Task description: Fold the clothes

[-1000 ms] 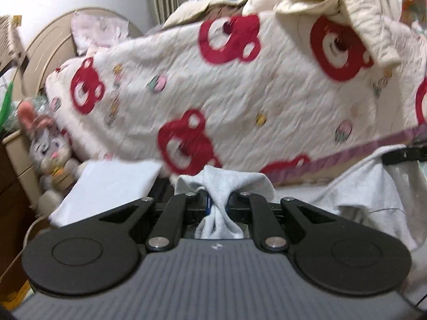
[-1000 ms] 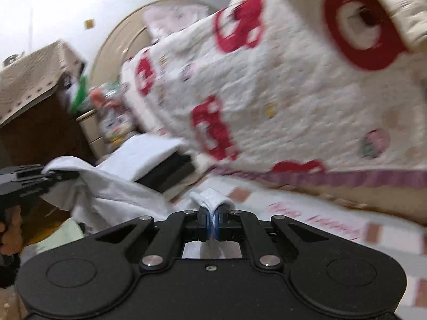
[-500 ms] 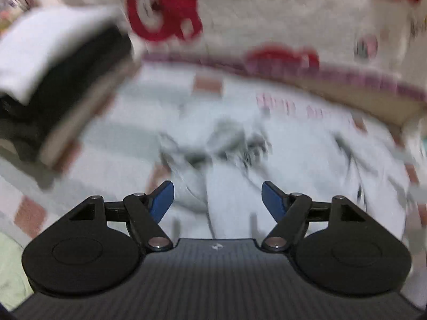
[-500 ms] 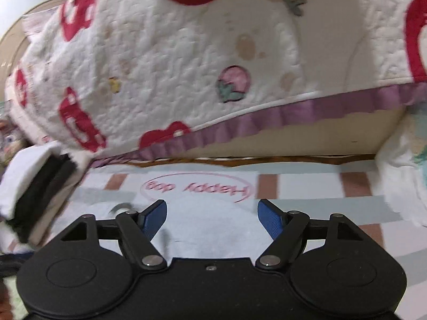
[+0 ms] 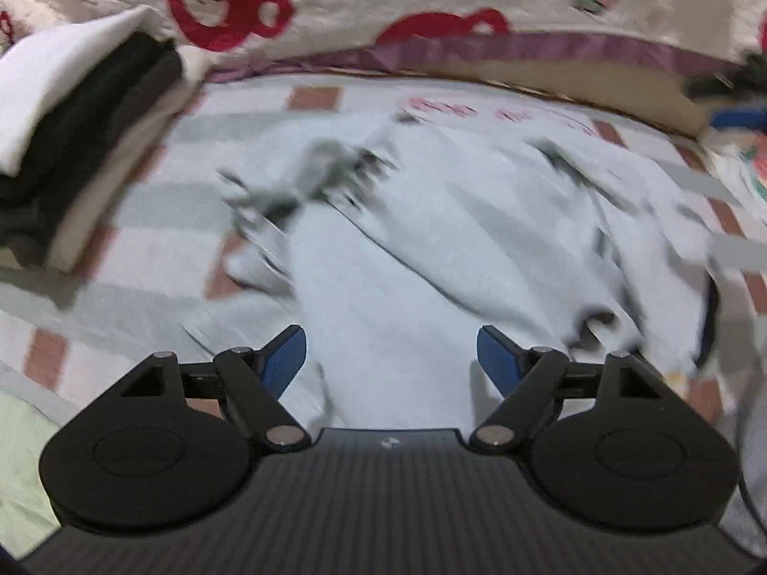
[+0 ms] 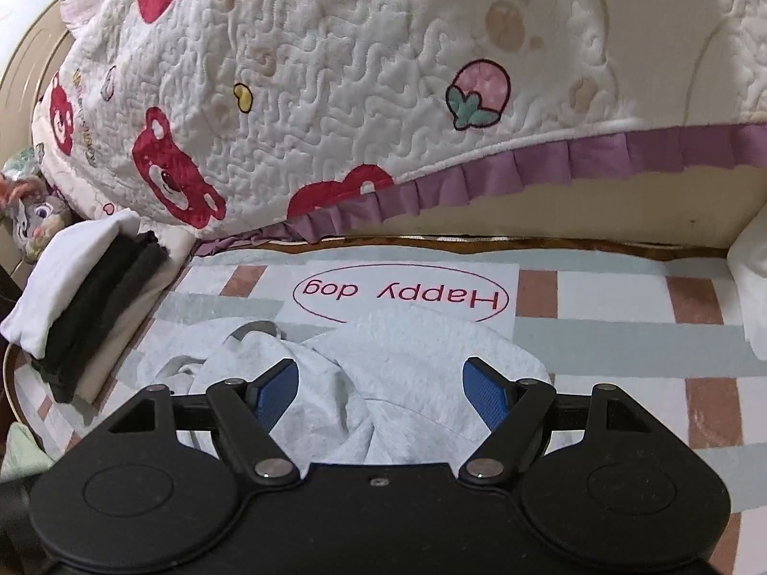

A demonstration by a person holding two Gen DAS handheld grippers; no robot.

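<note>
Right wrist view: crumpled pale grey fleece garment point(image 6: 407, 373) lying on checked bedsheet point(image 6: 623, 335), below both tongs. Right tongs point(image 6: 381, 385) spread wide, empty; left tongs point(image 5: 390, 359) likewise. Folded white-and-black clothes stack point(image 6: 81, 297) left; bear-print quilt point(image 6: 335, 96) behind.
</note>
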